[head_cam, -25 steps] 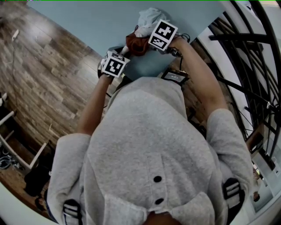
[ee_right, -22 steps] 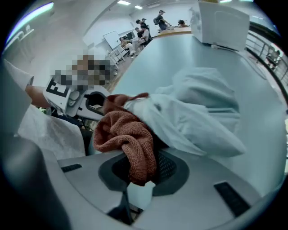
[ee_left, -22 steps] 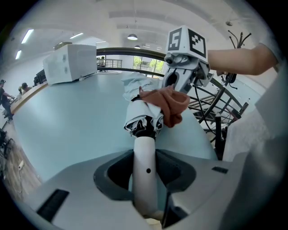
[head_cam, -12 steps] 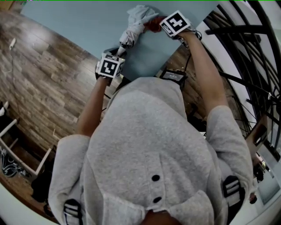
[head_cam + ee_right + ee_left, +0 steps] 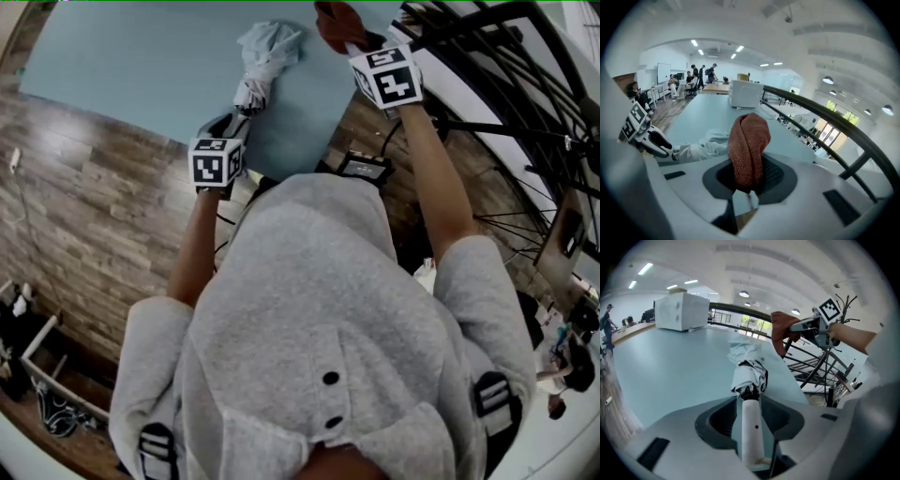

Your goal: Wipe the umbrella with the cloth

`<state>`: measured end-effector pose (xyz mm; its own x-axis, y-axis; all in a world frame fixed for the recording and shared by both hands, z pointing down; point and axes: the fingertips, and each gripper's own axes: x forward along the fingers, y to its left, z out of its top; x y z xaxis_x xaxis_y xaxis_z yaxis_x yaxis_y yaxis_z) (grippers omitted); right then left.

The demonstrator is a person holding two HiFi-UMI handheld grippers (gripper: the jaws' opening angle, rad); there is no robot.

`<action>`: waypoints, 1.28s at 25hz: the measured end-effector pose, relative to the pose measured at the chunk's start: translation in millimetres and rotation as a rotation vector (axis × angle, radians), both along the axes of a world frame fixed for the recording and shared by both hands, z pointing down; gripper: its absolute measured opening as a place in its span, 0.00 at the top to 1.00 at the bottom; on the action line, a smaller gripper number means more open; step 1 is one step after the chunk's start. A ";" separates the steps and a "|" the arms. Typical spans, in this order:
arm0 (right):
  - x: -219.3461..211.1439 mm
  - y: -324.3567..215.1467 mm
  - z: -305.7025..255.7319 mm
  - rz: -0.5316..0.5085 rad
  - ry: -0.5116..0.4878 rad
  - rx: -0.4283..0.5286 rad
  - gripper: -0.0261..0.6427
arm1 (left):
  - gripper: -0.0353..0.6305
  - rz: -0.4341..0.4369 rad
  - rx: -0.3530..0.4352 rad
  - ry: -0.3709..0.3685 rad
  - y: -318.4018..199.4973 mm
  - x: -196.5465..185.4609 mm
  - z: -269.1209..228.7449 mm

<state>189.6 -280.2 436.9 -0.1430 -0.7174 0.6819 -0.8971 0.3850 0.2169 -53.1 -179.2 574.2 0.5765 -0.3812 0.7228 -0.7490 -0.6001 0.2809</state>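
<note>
A folded pale grey umbrella lies on the light blue table. My left gripper is shut on its white handle, and the bunched canopy points away along the tabletop. My right gripper is raised off the table's right edge, shut on a rust-red cloth that hangs bunched between its jaws. The cloth is clear of the umbrella, up and to its right. In the left gripper view the cloth hangs in the air beside the right gripper.
A white box stands far back on the table. Black metal railings run close along the right side. Wooden floor lies to the left. Several people stand at the far end of the room.
The right gripper has lifted the cloth off the umbrella and swung it up and right, past the table edge. The left gripper has risen slightly with the handle.
</note>
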 end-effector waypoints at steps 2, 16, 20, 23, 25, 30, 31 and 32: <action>7.2 22.1 -29.0 0.060 -0.037 0.085 0.85 | 0.71 -0.026 0.083 0.057 -11.0 -1.1 -23.2; 26.1 205.1 -147.4 0.298 -0.370 0.400 0.85 | 0.92 -0.082 0.564 0.216 27.4 27.8 -227.0; 52.3 248.6 -164.8 0.259 -0.390 0.442 0.85 | 0.92 -0.076 0.656 0.213 77.3 67.0 -266.5; 69.7 270.2 -160.3 0.236 -0.409 0.456 0.85 | 0.92 -0.090 0.671 0.194 108.7 89.5 -267.3; 77.0 282.7 -150.7 0.228 -0.405 0.448 0.85 | 0.92 -0.105 0.659 0.178 128.5 97.2 -261.3; 88.2 304.8 -139.5 0.210 -0.387 0.442 0.85 | 0.92 -0.134 0.666 0.155 163.9 104.5 -257.7; 88.9 308.5 -139.7 0.205 -0.389 0.444 0.85 | 0.92 -0.135 0.670 0.154 169.2 105.0 -258.1; 89.6 311.1 -140.2 0.200 -0.391 0.448 0.85 | 0.92 -0.136 0.675 0.153 173.0 105.8 -258.8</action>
<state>279.2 30.9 296.7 -0.1546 -0.9601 0.2330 -0.9880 0.1494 -0.0400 52.7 -6.2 315.4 0.5681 -0.7936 0.2179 -0.8115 -0.5842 -0.0118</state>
